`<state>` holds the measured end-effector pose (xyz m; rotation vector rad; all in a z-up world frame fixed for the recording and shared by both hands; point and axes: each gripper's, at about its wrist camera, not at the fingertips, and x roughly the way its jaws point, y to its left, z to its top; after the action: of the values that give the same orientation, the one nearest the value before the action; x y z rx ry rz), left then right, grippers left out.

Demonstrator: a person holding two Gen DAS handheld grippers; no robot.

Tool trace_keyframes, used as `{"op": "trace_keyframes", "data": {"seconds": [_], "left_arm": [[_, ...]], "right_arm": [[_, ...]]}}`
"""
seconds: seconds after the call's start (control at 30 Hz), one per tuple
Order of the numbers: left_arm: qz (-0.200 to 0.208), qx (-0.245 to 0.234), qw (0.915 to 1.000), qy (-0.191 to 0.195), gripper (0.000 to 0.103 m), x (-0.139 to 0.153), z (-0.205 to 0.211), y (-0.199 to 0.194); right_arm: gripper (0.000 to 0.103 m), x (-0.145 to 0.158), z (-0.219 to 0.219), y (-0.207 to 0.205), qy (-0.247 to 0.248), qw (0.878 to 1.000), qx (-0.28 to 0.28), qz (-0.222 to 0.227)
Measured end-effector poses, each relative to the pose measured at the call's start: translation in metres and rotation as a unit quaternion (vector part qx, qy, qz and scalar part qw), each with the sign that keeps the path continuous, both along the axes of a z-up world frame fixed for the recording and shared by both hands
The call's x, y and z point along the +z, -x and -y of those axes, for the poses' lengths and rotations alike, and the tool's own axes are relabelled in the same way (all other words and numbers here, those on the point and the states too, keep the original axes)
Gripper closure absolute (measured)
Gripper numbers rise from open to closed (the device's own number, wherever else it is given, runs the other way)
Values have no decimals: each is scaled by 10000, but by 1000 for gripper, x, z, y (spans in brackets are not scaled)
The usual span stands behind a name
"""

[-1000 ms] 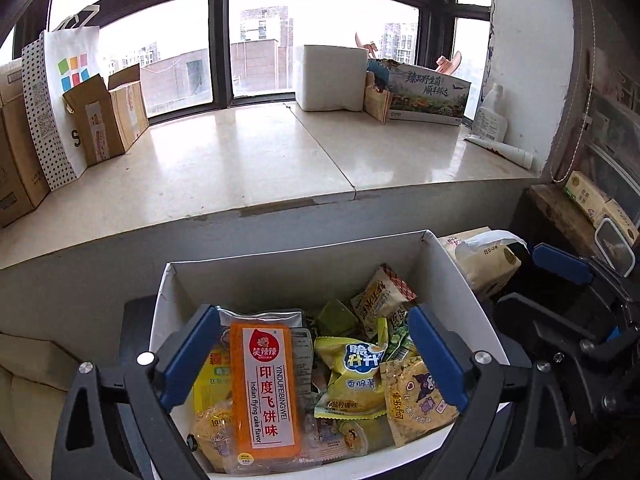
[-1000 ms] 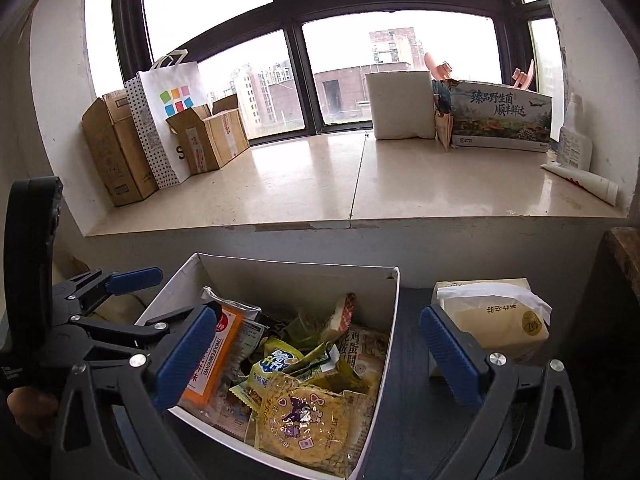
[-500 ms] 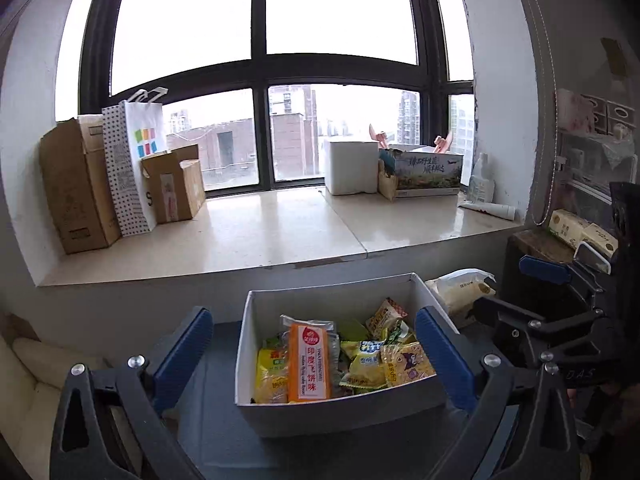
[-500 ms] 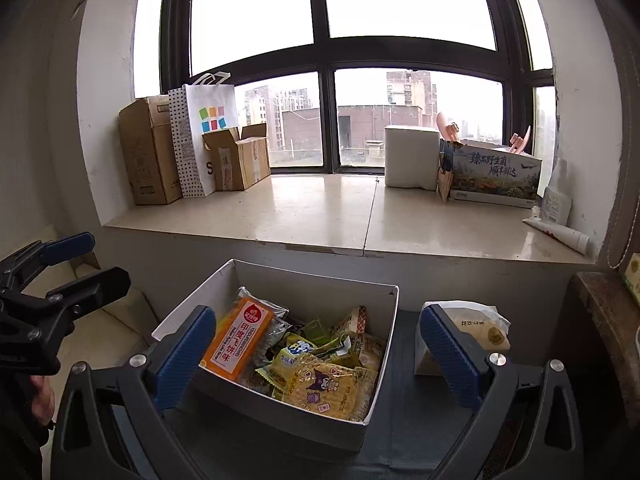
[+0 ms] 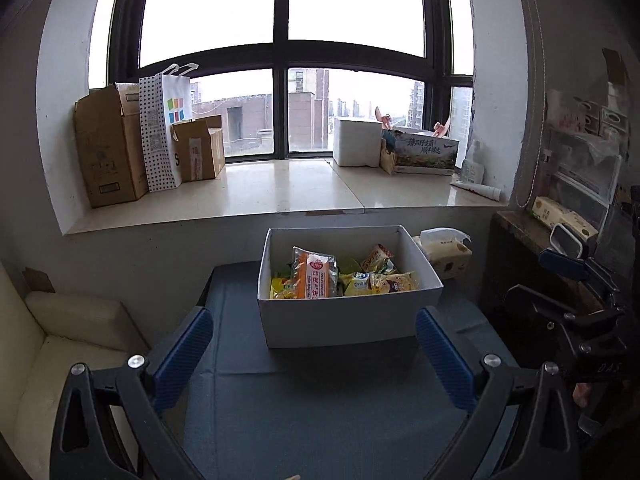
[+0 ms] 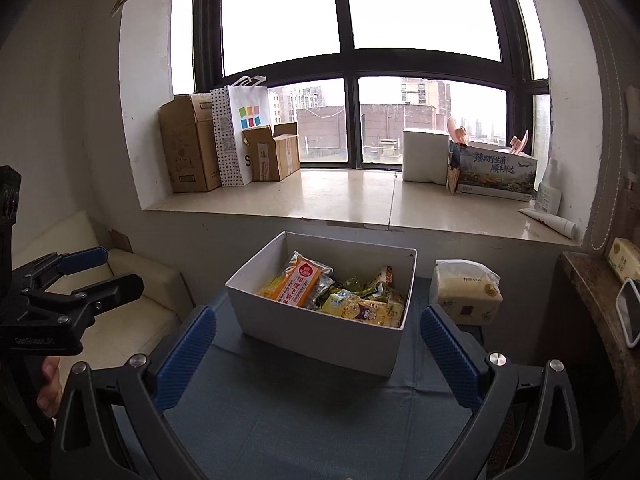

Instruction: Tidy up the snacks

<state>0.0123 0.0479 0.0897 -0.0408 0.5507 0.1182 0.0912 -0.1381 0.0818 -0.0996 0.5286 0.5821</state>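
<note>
A white box (image 5: 340, 320) stands on a blue-grey cloth-covered table (image 5: 320, 420), and it also shows in the right wrist view (image 6: 320, 340). It holds several snack packets, among them an orange packet (image 5: 316, 278) (image 6: 300, 282) and yellow ones (image 5: 394, 282) (image 6: 362, 308). My left gripper (image 5: 314, 354) is open and empty, well back from the box. My right gripper (image 6: 316, 354) is open and empty, also short of the box. Each gripper shows at the edge of the other's view.
A tissue pack (image 6: 466, 292) stands right of the box. The window sill (image 5: 300, 188) behind carries cardboard boxes (image 5: 108, 152), a dotted paper bag (image 5: 164, 136), a white box (image 5: 356, 142) and a printed carton (image 5: 424, 152). A cream cushion (image 5: 60, 340) lies at the left, a shelf (image 6: 600, 300) at the right.
Both grippers have pulled back and up from the box, which now looks small and far ahead. Both have stayed open and empty.
</note>
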Motion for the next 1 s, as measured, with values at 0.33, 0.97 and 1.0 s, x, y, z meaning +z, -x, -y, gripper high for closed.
{"op": "trace_keyframes", "data": {"seconds": [0.33, 0.97, 1.0], "left_arm": [[-371, -437, 9979, 308, 0, -27, 23, 34], [-415, -331, 9977, 418, 0, -29, 19, 27], [-417, -331, 9977, 419, 0, -29, 19, 27]], "right_arm": [[0, -43, 17, 33, -50, 9975, -91, -703], [0, -36, 18, 36, -24, 9982, -106, -588], [0, -36, 18, 36, -23, 9982, -110, -591]]}}
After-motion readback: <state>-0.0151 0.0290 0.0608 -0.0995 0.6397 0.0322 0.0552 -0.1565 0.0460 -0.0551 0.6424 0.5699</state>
